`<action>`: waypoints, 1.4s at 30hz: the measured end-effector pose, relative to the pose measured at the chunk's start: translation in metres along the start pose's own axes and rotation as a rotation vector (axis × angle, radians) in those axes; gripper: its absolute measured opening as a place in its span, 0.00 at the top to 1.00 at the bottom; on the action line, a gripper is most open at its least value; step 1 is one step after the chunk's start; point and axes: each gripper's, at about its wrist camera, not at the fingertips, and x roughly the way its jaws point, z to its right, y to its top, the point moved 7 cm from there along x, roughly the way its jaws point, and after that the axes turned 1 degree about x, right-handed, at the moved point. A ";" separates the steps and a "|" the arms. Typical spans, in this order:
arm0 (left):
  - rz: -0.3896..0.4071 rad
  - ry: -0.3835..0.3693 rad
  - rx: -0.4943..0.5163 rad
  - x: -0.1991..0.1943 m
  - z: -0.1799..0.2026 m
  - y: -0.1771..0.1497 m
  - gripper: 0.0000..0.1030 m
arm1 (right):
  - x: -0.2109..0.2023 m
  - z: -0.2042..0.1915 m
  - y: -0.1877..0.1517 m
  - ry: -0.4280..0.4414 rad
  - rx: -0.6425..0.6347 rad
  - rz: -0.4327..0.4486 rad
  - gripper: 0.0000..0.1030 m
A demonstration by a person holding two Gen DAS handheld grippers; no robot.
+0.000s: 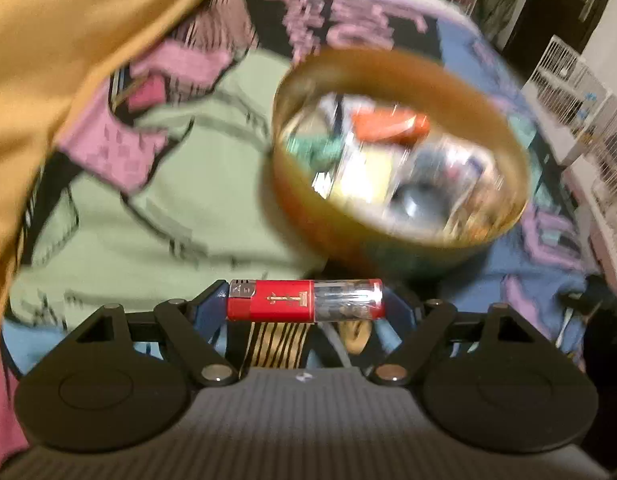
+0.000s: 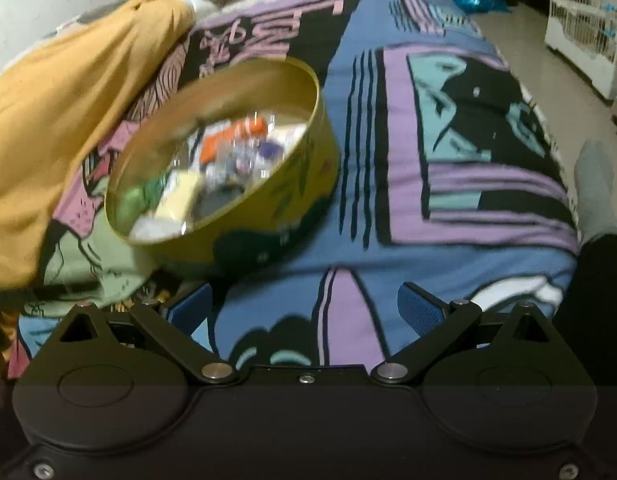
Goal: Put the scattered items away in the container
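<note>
My left gripper [image 1: 306, 300] is shut on a red and clear lighter [image 1: 306, 300], held crosswise between its blue pads, just in front of and below the round gold tin [image 1: 388, 76]. The tin stands on the patterned blanket and holds several small items, blurred, among them an orange one [image 1: 388, 126]. In the right wrist view the same tin [image 2: 292, 184] sits left of centre, ahead of my right gripper [image 2: 306, 312], which is open and empty over the blanket.
A mustard-yellow cloth [image 1: 48, 60] lies heaped to the left of the tin, also in the right wrist view [image 2: 60, 112]. The blanket's edge drops to a tiled floor [image 2: 556, 64] on the right, with white wire cages [image 2: 584, 20] beyond.
</note>
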 end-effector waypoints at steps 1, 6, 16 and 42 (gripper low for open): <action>0.020 -0.005 0.008 -0.005 0.004 0.010 0.21 | 0.002 -0.001 -0.004 0.001 -0.004 -0.008 0.03; 0.080 -0.034 0.055 -0.012 0.030 0.059 0.21 | 0.008 -0.003 -0.022 -0.004 -0.020 -0.031 0.03; 0.124 -0.072 0.069 0.012 0.073 0.127 0.01 | 0.006 -0.014 -0.038 0.005 -0.087 -0.003 0.03; -0.013 0.006 0.084 0.050 0.004 -0.018 0.00 | 0.046 -0.022 -0.017 -0.098 -0.085 -0.082 0.03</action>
